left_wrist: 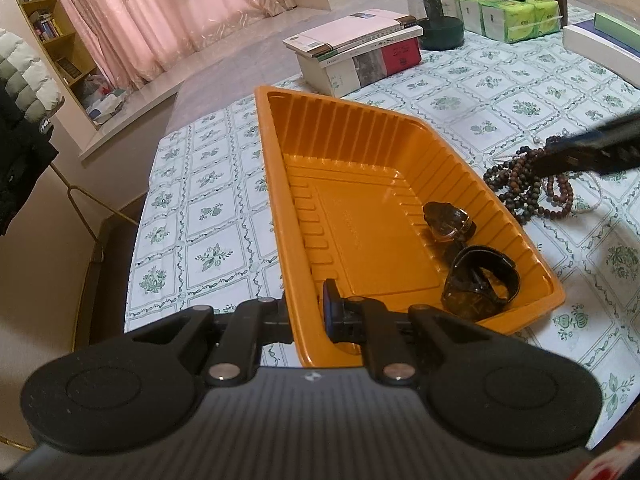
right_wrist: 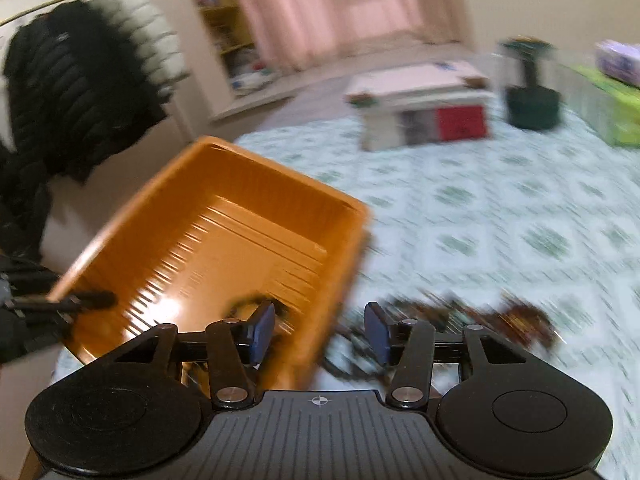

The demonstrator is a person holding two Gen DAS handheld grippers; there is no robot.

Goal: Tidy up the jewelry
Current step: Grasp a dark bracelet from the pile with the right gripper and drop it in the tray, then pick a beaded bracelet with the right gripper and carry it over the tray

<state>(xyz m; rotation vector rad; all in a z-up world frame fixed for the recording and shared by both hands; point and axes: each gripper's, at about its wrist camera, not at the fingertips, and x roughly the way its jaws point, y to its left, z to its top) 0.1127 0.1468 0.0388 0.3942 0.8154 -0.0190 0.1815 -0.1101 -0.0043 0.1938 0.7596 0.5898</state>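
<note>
Clamping orange tray (left_wrist: 276,184) rim: left hand-held gripper (left_wrist: 308,312) | right hand-held gripper (right_wrist: 320,334): jaws apart, empty, beside beads (left_wrist: 532,188)

Soft indoor light; one view sharp, one smeared

Daylight is filtered through the pink curtains (left_wrist: 160,20) far ahead of the gripper. The left wrist view is seen sharp, bowed and darkened at its edges. The right wrist view is heavily motion-blurred, with glare caught on the orange tray (right_wrist: 168,304) floor.
</note>
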